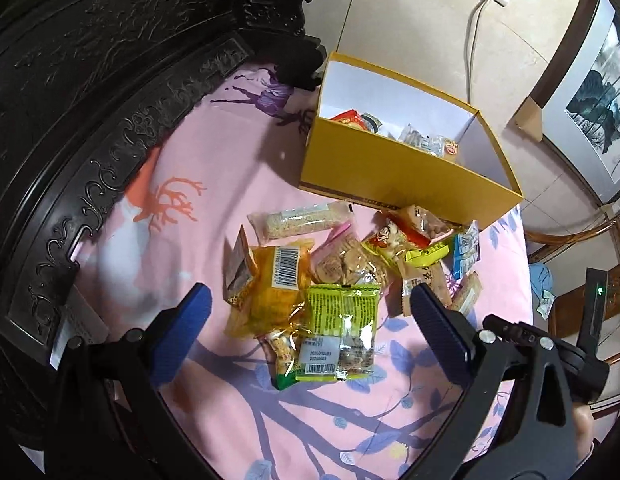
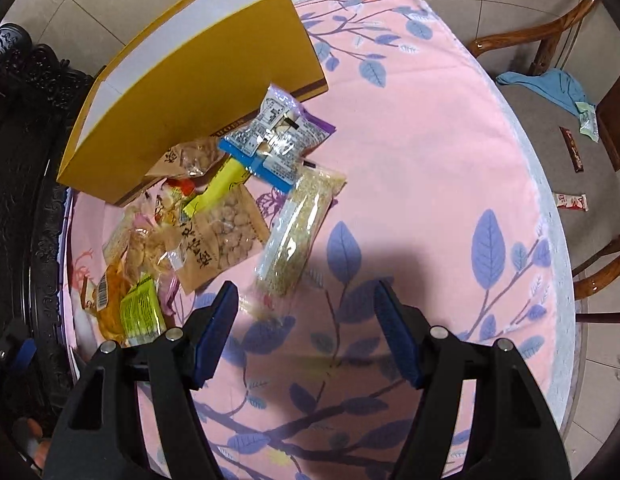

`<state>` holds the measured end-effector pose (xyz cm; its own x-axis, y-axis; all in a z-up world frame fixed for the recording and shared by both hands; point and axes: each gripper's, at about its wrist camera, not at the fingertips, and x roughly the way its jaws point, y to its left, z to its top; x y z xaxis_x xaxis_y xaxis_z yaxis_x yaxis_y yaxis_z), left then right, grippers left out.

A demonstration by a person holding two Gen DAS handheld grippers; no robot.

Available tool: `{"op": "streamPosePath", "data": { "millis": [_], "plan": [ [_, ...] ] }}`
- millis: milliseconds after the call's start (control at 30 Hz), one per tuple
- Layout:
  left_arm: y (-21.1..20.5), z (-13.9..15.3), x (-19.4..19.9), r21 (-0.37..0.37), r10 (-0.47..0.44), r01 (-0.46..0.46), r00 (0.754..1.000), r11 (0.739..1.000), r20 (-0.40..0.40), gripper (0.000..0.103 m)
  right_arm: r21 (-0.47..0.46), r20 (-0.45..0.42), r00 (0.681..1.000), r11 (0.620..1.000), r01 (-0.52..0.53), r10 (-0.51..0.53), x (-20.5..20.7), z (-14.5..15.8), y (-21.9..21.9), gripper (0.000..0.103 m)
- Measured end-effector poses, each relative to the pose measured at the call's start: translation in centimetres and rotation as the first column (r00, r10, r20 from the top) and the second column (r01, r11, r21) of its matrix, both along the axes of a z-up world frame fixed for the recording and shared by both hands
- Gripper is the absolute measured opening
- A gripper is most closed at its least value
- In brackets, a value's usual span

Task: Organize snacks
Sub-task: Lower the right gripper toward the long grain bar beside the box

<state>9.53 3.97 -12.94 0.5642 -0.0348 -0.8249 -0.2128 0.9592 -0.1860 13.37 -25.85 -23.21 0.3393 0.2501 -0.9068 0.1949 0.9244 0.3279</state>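
1. The snack packets (image 1: pixel 341 280) lie in a loose heap on the pink cloth (image 1: pixel 182 240), just in front of the yellow box (image 1: pixel 389 176); a few packets already sit inside it.
2. Left gripper (image 1: pixel 310 312) – jaws apart, empty, poised over the green packet (image 1: pixel 341 332).
3. Right gripper (image 2: pixel 306 328) – jaws apart, empty, just beside the near end of a clear grain bar packet (image 2: pixel 298 236).
4. Dark carved wood (image 1: pixel 90 100) borders the cloth.
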Motion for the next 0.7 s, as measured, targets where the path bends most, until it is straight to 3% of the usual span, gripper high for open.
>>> {"op": "streamPosePath", "data": {
  "millis": [233,400,700],
  "plan": [
    [0.9,-0.5,0.1,-0.011,0.028,-0.028,0.999,1.000,-0.029,0.101,-0.031,-0.001,1.000,1.000,0.001,-0.001,2.3,-1.3,1.1,0.070],
    [1.9,-0.5,-0.1,-0.013,0.057,-0.057,0.998,0.998,-0.031,0.101,-0.056,-0.017,1.000,0.998,-0.009,0.008,3.1,-2.3,1.7,0.062],
    [2.3,-1.0,0.0,-0.016,0.068,-0.069,0.997,0.997,-0.047,0.101,-0.070,-0.030,1.000,0.998,-0.003,0.001,4.3,-2.8,2.0,0.062]
  ]
}}
